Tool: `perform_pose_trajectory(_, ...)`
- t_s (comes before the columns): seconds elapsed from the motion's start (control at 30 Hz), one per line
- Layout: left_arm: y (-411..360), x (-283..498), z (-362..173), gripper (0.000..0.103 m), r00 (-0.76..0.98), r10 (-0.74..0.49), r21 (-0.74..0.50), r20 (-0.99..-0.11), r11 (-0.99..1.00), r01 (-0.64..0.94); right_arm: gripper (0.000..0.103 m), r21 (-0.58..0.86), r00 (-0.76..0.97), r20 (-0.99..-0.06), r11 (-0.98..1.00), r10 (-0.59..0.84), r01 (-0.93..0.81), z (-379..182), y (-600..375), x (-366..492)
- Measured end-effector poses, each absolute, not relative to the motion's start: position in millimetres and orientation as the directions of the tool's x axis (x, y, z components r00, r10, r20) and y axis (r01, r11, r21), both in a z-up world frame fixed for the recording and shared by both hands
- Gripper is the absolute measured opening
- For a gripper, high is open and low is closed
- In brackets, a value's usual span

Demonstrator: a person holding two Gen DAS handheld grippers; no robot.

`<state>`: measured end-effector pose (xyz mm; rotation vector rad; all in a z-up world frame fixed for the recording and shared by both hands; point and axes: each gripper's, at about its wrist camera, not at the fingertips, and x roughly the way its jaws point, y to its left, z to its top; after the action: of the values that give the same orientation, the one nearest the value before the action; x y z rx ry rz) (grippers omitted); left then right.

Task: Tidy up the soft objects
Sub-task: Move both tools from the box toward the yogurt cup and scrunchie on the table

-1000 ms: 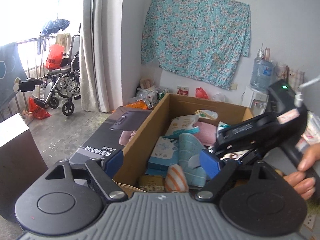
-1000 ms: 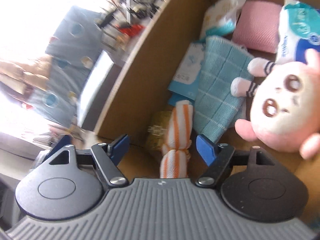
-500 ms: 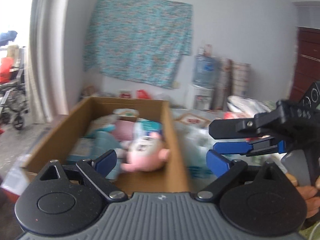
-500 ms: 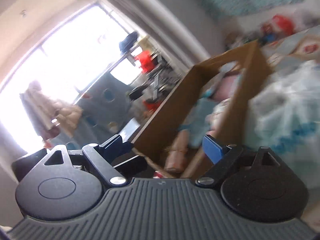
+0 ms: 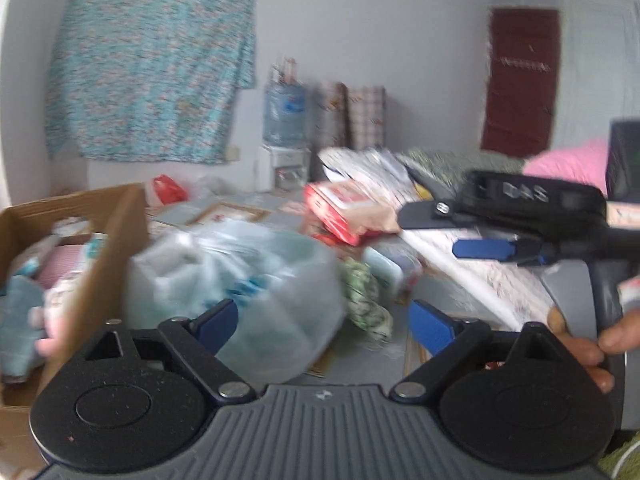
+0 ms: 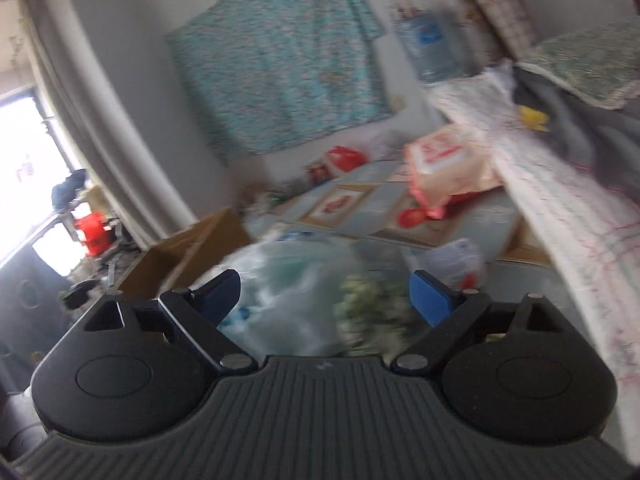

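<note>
A cardboard box [image 5: 108, 248] with soft items in it stands at the left, with a pink plush partly visible inside. Just right of it a clear plastic bag [image 5: 240, 276] of soft goods sits on the floor, and a green floral cloth [image 5: 366, 300] lies beside it. My left gripper [image 5: 324, 322] hangs just before the bag, its jaws wide and closing a little, with nothing between the pads. My right gripper [image 6: 326, 294] points at the same bag [image 6: 288, 300] and cloth [image 6: 368, 300]; its jaws are opening and hold nothing. It shows side-on in the left wrist view [image 5: 436, 236], held by a hand [image 5: 580, 344].
A pink and red package [image 6: 448, 168] leans against the bed edge [image 6: 560, 200] at the right. A small white packet [image 6: 452, 260] lies near the cloth. A water bottle [image 5: 284, 112], a red bag [image 5: 166, 188] and a hanging floral cloth [image 5: 152, 80] are at the back wall.
Both views have swung right, from over the box to the plastic bag and cloth on the floor. The right gripper has come out of the box, and the pink plush stays inside.
</note>
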<state>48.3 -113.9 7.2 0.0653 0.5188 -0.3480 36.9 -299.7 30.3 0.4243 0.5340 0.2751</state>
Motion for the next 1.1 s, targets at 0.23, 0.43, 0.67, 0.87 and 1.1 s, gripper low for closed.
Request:
perform_pose_trajectory(0.23, -163, 98, -39, 0.064, 0.771, -0.288, 0.048, -0.568, 0.924, 0.380, 0.101, 0.383, 0.812, -0.520, 0.922, 0.264, -0.055, -12, -314, 90)
perform_pose_trajectory(0.43, -187, 122, -63, 0.060, 0.761, -0.270, 0.104, -0.590, 0.909, 0.403, 0.101, 0.348, 0.777, -0.575, 0.936, 0.257, -0.052, -24, -326, 125)
perform_pose_trajectory(0.67, -199, 135, -75, 0.050, 0.781, -0.244, 0.172, -0.574, 0.897, 0.407, 0.101, 0.345, 0.738, -0.614, 0.936, 0.280, -0.068, -39, -324, 146)
perform_pose_trajectory(0.87, -197, 136, -78, 0.027, 0.801, -0.216, 0.192, -0.559, 0.905, 0.378, 0.072, 0.333, 0.734, -0.621, 0.940, 0.275, -0.070, -44, -320, 148)
perform_pose_trajectory(1.1, -181, 129, -66, 0.012, 0.796, -0.232, 0.120, -0.559, 0.927, 0.355, 0.067, 0.445, 0.732, -0.605, 0.896, 0.312, -0.014, -47, -339, 137)
